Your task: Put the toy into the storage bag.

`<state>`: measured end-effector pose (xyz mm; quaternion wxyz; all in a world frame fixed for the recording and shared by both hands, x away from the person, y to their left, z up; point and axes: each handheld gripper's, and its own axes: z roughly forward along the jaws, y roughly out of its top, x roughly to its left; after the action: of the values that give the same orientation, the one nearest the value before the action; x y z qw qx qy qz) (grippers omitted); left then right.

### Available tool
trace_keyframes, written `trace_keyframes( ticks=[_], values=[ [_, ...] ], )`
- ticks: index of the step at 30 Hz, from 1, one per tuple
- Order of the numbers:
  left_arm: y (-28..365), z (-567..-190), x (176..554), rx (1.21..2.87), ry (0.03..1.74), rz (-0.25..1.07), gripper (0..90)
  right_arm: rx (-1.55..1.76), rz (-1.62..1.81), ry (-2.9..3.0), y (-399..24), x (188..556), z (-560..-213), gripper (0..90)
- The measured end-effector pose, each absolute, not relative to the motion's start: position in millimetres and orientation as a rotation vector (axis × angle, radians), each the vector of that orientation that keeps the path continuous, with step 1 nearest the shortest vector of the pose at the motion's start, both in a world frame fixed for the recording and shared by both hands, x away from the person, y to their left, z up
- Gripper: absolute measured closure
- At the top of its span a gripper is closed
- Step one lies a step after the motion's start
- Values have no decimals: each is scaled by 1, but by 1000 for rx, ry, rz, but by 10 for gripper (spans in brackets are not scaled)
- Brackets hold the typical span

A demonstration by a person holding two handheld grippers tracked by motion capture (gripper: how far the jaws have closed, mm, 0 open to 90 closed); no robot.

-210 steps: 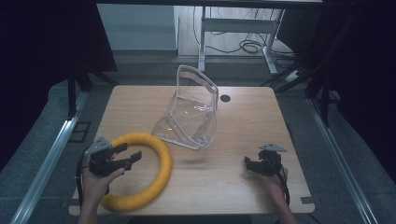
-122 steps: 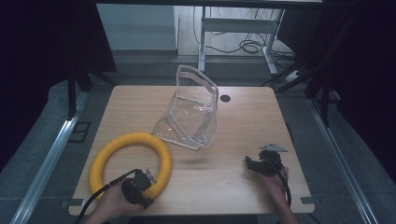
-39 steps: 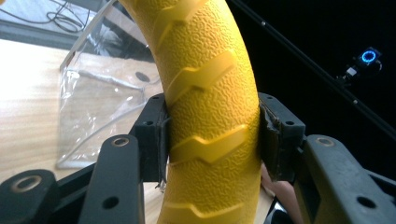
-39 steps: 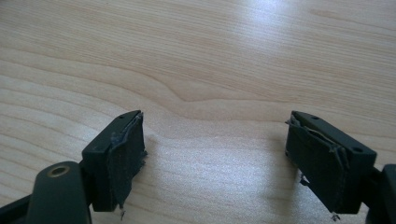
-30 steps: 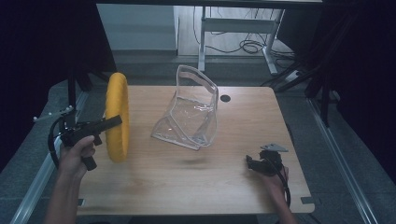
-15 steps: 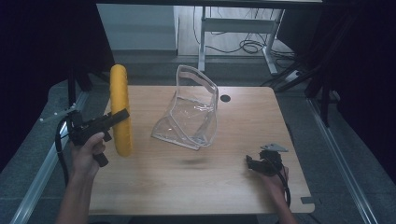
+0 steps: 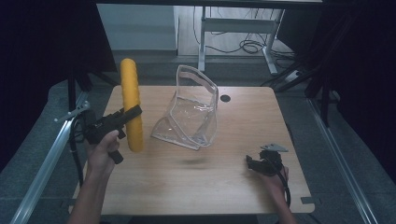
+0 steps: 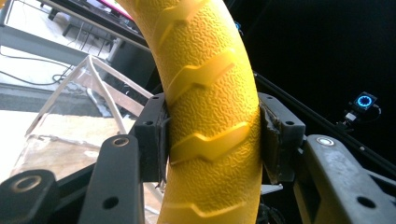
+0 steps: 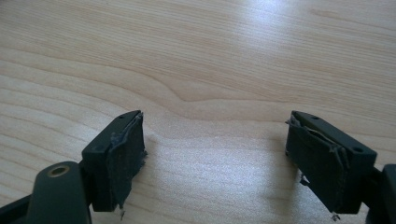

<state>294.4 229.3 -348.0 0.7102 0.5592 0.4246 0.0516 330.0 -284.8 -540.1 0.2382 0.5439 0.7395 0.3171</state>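
While the yellow ring (image 7: 130, 105) is clamped upright by the left gripper (image 8: 211, 135) near the tabletop's left edge | right gripper (image 9: 219, 154) is held open, empty | risk: clear bag (image 7: 191, 112) could be toppled by the ring's rim.

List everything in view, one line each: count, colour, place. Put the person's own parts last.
ring: one, yellow, held upright above the table's left side, edge-on to the high view
bag: one, clear plastic, standing open at the table's middle back
table: one, light wood, centre
hole: one, dark, in the table top right of the bag
left gripper: one, black, shut on the ring
right gripper: one, black, open, low over the table's right front
hands: two, left, right
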Motion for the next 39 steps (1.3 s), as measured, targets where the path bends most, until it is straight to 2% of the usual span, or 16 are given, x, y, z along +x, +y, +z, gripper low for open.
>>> trace_keyframes(
  ticks=[39],
  values=[
    [187,-290,298,1211,838,157,504,1495,865,2022,-285,330,-540,199]
  ],
)
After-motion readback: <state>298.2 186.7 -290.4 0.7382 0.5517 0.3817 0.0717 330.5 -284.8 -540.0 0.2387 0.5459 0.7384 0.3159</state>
